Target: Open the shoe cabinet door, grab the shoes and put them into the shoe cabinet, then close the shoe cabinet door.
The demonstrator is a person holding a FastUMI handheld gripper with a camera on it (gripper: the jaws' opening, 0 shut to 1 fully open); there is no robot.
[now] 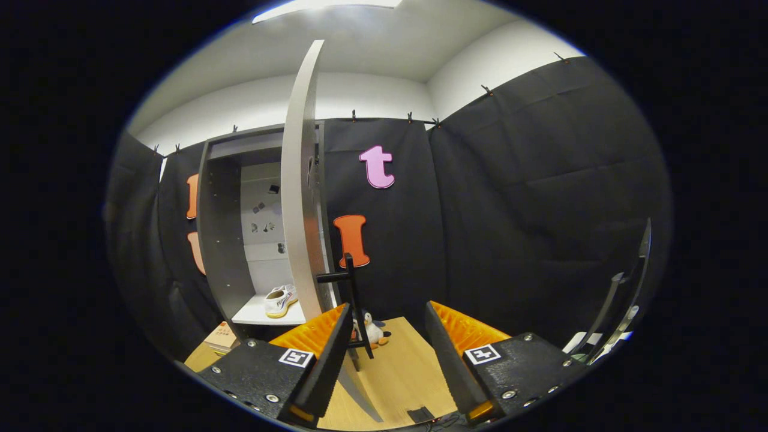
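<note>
Presently hovering with gripper (387, 354) fingers spread and empty beside edge-on cabinet door (300, 198), standing ajar for access, shoe (280, 300) sitting inside on shelf (258, 313).

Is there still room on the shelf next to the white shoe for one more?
Yes. The cabinet shelf is bare left of the white shoe, up to the cabinet's side wall. The wood floor between the open gripper fingers is free too. It is crowded by the open door, where a black stand and toy penguin sit.
</note>
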